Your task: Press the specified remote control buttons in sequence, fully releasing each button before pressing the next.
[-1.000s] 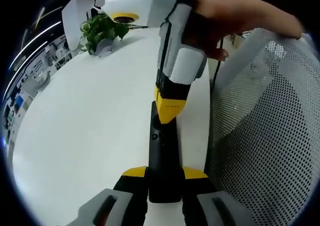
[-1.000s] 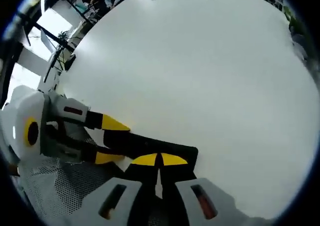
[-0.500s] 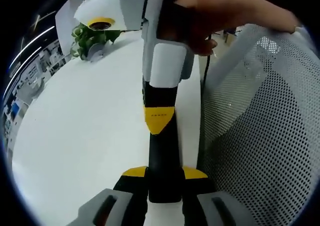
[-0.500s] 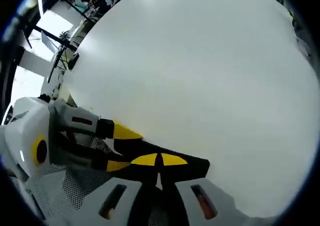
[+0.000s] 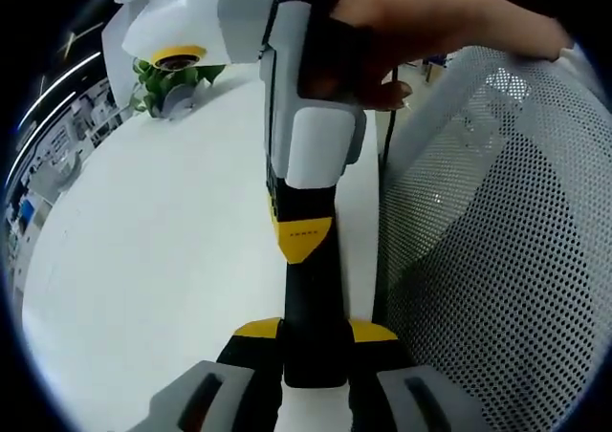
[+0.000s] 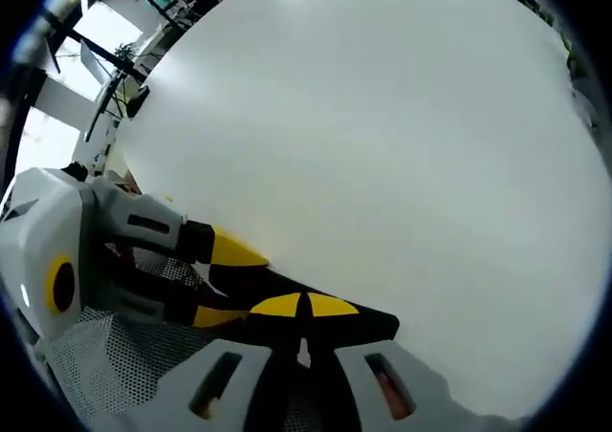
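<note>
The remote (image 5: 313,308) is a long black bar whose long axis runs straight forward from the left tongs (image 5: 316,332), away from their camera; its near end is clamped between their two yellow-tipped jaws, which are closed on its sides. In the right gripper view the remote (image 6: 330,313) lies crosswise just ahead of the right tongs (image 6: 304,306), its long axis running from the other gripper on the left out to a free end on the right, above the white tabletop (image 6: 382,145). The right tongs have their yellow tips together with no gap, and they sit over the remote's top face; whether they touch it cannot be told. In the left gripper view the right tongs (image 5: 302,241) come down from above, pointing toward the camera along the remote, their yellow tip over its upper face. Against a second ago that tip sits nearer the left tongs along the remote, and the grey body above it looms larger; over the last half second the shift is slight. A hand (image 5: 421,31) grips the right tongs' body from the upper right, fingers wrapped round it. A mesh chair back (image 5: 497,241) stands right of the left tongs, and a small plant (image 5: 167,78) sits far ahead on the tabletop (image 5: 153,241).
</note>
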{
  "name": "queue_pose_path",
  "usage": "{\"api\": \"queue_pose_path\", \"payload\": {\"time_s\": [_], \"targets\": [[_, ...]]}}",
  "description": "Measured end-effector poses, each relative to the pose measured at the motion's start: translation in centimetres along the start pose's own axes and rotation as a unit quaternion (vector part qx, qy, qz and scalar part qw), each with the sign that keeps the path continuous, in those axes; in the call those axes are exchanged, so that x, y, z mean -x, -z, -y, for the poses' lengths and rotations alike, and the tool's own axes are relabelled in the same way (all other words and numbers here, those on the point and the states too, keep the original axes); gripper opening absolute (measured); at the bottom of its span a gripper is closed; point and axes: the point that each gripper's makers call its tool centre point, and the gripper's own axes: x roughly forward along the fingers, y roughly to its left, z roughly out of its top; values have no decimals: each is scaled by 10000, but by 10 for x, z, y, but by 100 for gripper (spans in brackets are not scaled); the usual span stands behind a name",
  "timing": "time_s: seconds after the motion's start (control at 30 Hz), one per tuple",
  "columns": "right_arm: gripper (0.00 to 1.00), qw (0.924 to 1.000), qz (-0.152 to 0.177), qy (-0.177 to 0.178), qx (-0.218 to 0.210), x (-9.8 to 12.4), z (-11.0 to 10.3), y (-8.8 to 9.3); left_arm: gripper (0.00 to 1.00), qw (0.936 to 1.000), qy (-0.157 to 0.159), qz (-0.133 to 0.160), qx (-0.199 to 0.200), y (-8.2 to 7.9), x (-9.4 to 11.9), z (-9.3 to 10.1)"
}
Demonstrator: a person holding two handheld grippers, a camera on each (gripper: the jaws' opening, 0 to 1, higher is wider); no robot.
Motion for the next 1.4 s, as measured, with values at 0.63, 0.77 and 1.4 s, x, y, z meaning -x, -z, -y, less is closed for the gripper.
{"api": "queue_pose_path", "payload": {"time_s": [0.63,0.77,1.4], "targets": [[0,9992,65,199,351,-1,-1,-3,24,9998,-5,47,181,0,-1,-1],[0,9998,53,83,194,-1,0,-3,24,9999,-7,51,163,0,-1,-1],[0,9995,-58,22,-304,5,6,2,24,10000,-34,32,76,-1,-1,-1]]}}
